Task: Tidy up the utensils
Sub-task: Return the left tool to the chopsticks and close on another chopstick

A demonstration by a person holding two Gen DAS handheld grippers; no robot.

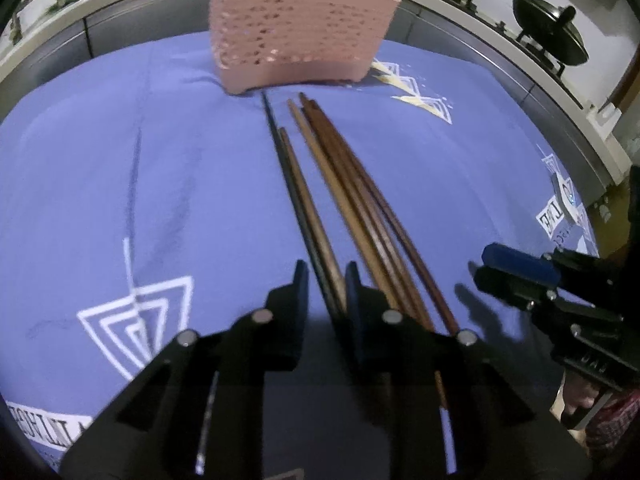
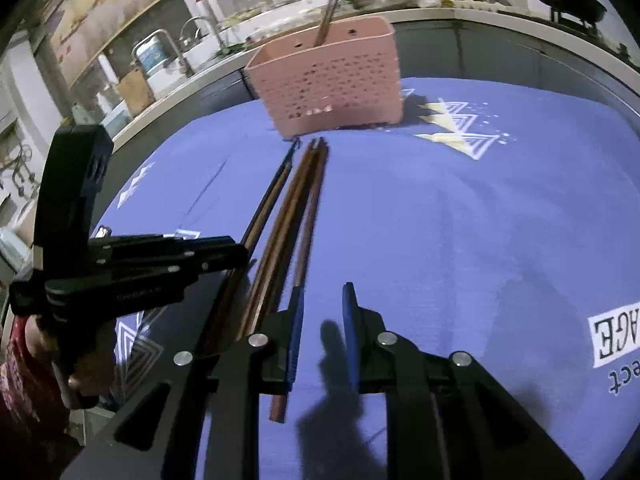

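Observation:
Several brown wooden chopsticks (image 1: 340, 184) and one dark one (image 1: 288, 176) lie side by side on the blue cloth (image 1: 120, 184), tips toward a pink perforated holder (image 1: 300, 36) at the far edge. The holder (image 2: 332, 80) has chopsticks standing in it. My left gripper (image 1: 327, 284) is open, its fingers straddling the dark chopstick and one brown one. My right gripper (image 2: 322, 308) is open and empty just right of the bundle (image 2: 296, 208). The right gripper also shows at the right of the left wrist view (image 1: 520, 276).
A grey counter edge (image 1: 500, 52) runs behind the cloth, with black pans (image 1: 548, 28) on a stove beyond. A sink and shelves (image 2: 160, 52) lie at the back left. White printed patterns (image 2: 460, 128) mark the cloth.

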